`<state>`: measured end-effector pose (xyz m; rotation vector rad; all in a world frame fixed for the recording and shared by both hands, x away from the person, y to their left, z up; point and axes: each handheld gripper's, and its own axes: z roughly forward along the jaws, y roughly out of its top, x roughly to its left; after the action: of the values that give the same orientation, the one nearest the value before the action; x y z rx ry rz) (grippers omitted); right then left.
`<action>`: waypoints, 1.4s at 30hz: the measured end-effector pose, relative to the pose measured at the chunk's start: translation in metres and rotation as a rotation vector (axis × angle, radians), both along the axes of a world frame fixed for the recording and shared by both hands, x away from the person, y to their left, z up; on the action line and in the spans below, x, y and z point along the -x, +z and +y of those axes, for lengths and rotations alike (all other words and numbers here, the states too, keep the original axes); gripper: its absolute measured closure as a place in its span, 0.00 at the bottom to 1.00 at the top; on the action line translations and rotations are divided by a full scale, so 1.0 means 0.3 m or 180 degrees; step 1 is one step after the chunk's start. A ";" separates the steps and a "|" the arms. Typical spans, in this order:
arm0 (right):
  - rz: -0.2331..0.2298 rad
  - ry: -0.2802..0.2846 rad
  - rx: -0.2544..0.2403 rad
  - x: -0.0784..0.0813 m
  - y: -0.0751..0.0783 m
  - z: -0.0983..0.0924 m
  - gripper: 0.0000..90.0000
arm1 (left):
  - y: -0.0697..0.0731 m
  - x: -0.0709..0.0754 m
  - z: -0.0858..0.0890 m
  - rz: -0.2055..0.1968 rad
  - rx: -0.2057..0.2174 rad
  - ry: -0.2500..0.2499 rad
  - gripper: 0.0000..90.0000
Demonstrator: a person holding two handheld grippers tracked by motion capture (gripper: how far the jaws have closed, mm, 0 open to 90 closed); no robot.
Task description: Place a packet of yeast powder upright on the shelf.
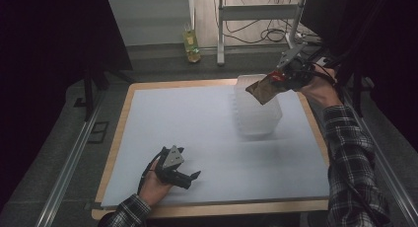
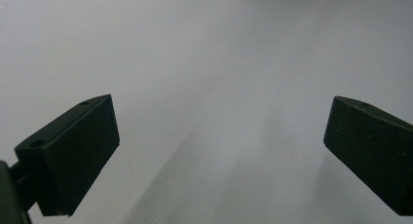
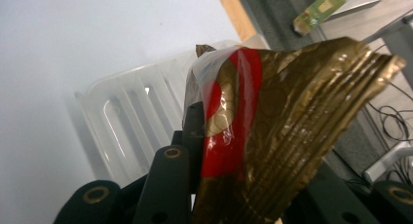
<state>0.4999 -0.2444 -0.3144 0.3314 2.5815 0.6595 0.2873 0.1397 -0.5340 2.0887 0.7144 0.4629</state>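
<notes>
My right gripper (image 1: 276, 81) is shut on a crinkled gold and red foil packet (image 1: 263, 90) and holds it in the air over the top of a translucent white plastic bin (image 1: 256, 113) at the right back of the table. In the right gripper view the foil packet (image 3: 272, 131) stands up between the black jaws, and the ribbed bin (image 3: 131, 121) lies just beyond it. My left gripper (image 1: 190, 177) rests low at the table's front left, open, with nothing between its jaws. Seen from the left gripper view, the left gripper (image 2: 221, 151) looks at bare white table surface (image 2: 204, 63).
The white table mat (image 1: 187, 133) has a wooden rim (image 1: 121, 133). A bottle of yellow liquid (image 1: 191, 44) stands on the floor beyond the table, next to metal frame legs and cables (image 1: 256, 32). Dark curtains flank both sides.
</notes>
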 end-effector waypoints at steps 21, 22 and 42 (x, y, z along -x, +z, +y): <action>0.0200 0.0535 0.0572 -0.092 -0.084 0.080 0.82 | -0.001 -0.001 0.005 0.0011 0.0014 0.0006 0.00; 0.0186 0.0562 0.0567 -0.096 -0.086 0.082 0.82 | -0.001 -0.001 0.005 0.0012 0.0014 0.0008 0.00; 0.0429 0.0509 0.0788 -0.161 -0.216 0.163 0.80 | -0.001 0.001 0.003 0.0010 -0.0031 -0.0002 0.00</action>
<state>0.5483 -0.1954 -0.3793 0.0923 2.8013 0.3739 0.2871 0.1406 -0.5344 2.0991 0.7148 0.4638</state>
